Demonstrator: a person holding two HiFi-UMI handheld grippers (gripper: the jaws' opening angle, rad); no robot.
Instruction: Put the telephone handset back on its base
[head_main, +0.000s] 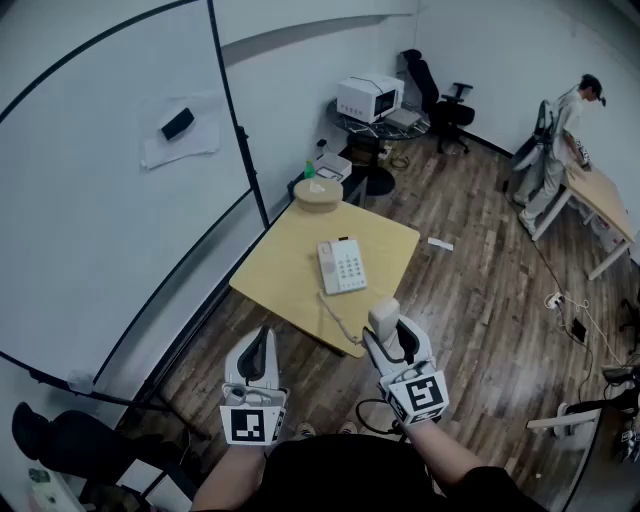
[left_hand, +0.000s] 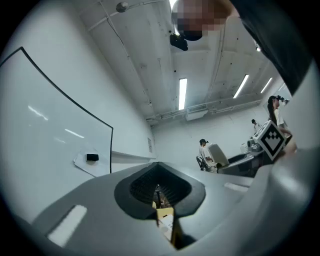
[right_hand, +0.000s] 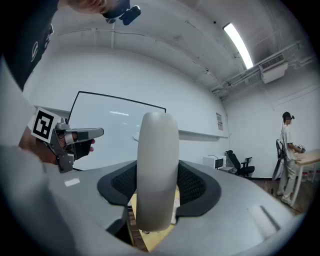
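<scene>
A white telephone base with a keypad lies flat on the small yellow table. Its pale handset is off the base, held upright above the table's near corner. My right gripper is shut on the handset, which stands between the pads in the right gripper view as a tall pale bar. A curly cord runs from the base toward the handset. My left gripper hangs to the left, short of the table, shut and holding nothing; its pads nearly meet.
A large whiteboard leans at the left of the table. A round tan object sits at the table's far corner. A microwave and office chair stand at the back. A person stands at a desk far right.
</scene>
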